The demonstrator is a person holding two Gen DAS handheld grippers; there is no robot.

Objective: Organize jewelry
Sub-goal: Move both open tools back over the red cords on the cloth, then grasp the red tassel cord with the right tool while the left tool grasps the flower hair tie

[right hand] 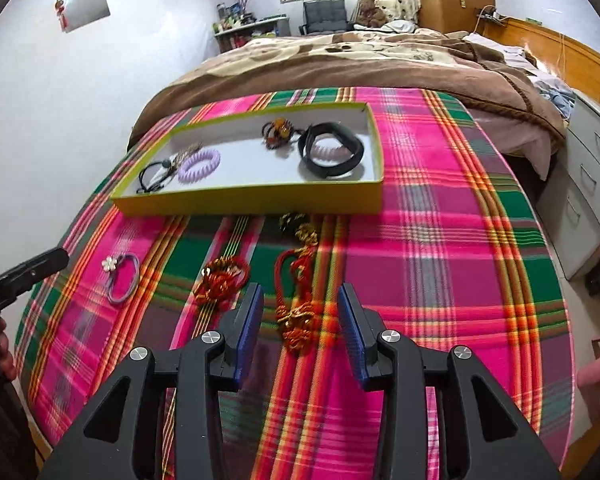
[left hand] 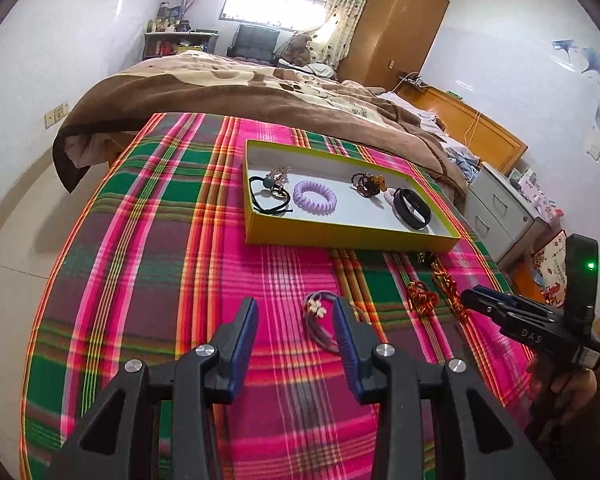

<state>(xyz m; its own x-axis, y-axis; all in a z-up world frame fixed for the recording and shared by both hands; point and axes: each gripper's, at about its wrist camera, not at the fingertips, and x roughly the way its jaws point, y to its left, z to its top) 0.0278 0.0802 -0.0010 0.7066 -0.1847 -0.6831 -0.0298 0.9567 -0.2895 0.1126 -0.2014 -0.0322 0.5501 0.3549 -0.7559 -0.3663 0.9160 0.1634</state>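
Left gripper (left hand: 296, 322): jaws parted, nothing between the pads. The grey-purple elastic hair tie with pale flower beads (left hand: 320, 320) lies on the bench just inside the right-hand blue pad (left hand: 346, 330), which covers its right edge; contact cannot be confirmed.

Right gripper (right hand: 301, 312): jaws parted, pads clear of any item. The long red cord with gold knotted tassel (right hand: 298, 300) lies on the pink, green and orange plaid cloth (right hand: 440, 280) between the two pads, its tassel end nearest the camera, its dark far end close to the box. Whether the pads sit above or level with it cannot be told. A smaller red-and-gold knotted ornament (right hand: 220, 280) lies just beside the left-hand pad.

Beyond these stands the shallow yellow-sided cardboard box with a white floor (right hand: 252, 204). It holds, left to right, a black elastic tie with a bead (right hand: 154, 178), a lilac spiral hair coil (right hand: 199, 166), a brown beaded bracelet cluster (right hand: 278, 132) and a black band (right hand: 332, 150). A pale coil shows within the black band, partly hidden. A pinkish piece beside the black tie is too small to identify.

A brown blanket on the bed (right hand: 340, 64) lies behind the bench.
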